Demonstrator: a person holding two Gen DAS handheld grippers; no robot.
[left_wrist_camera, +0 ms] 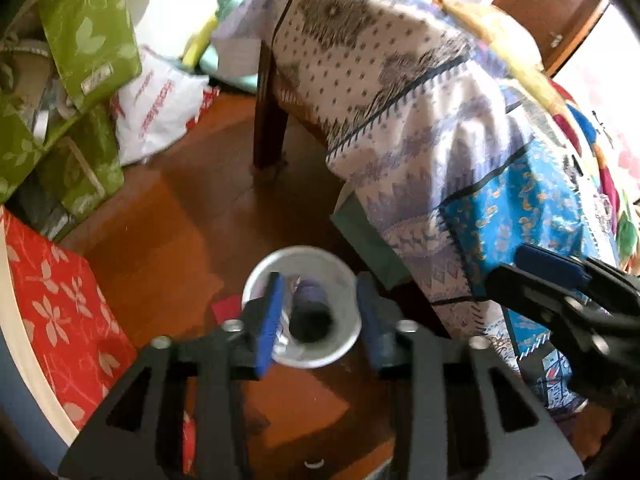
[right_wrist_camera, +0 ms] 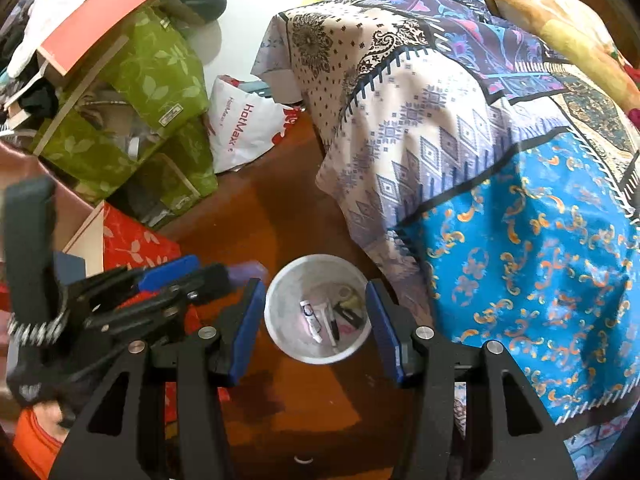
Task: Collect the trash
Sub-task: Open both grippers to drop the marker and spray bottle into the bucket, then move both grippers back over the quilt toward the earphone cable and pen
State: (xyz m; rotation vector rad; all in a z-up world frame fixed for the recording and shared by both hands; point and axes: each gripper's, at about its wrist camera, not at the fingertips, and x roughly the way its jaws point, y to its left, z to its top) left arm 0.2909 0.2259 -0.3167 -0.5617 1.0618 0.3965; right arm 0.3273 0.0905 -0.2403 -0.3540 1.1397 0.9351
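Observation:
A white bin [right_wrist_camera: 280, 312] stands on the brown floor and holds a small white tube [right_wrist_camera: 311, 316], a black pen [right_wrist_camera: 334, 326] and other scraps. My right gripper [right_wrist_camera: 316, 320] hangs open right over it with nothing between its pads. In the left wrist view the bin [left_wrist_camera: 348, 280] lies below my left gripper [left_wrist_camera: 320, 320]. A blurred purple piece of trash [left_wrist_camera: 310, 304] with a crinkled wrapper sits between the jaws, with a gap to the right pad. From the right wrist view the left gripper [right_wrist_camera: 216, 272] comes in at the left, the purple piece [right_wrist_camera: 250, 270] at its tips.
A bed draped in patterned sheets [right_wrist_camera: 500, 200] crowds the right side; its dark leg [left_wrist_camera: 272, 120] stands behind the bin. Green fabric boxes [right_wrist_camera: 152, 92], a white plastic bag [right_wrist_camera: 244, 128] and a red floral box [left_wrist_camera: 52, 292] line the left. My right gripper [left_wrist_camera: 516, 268] shows at right.

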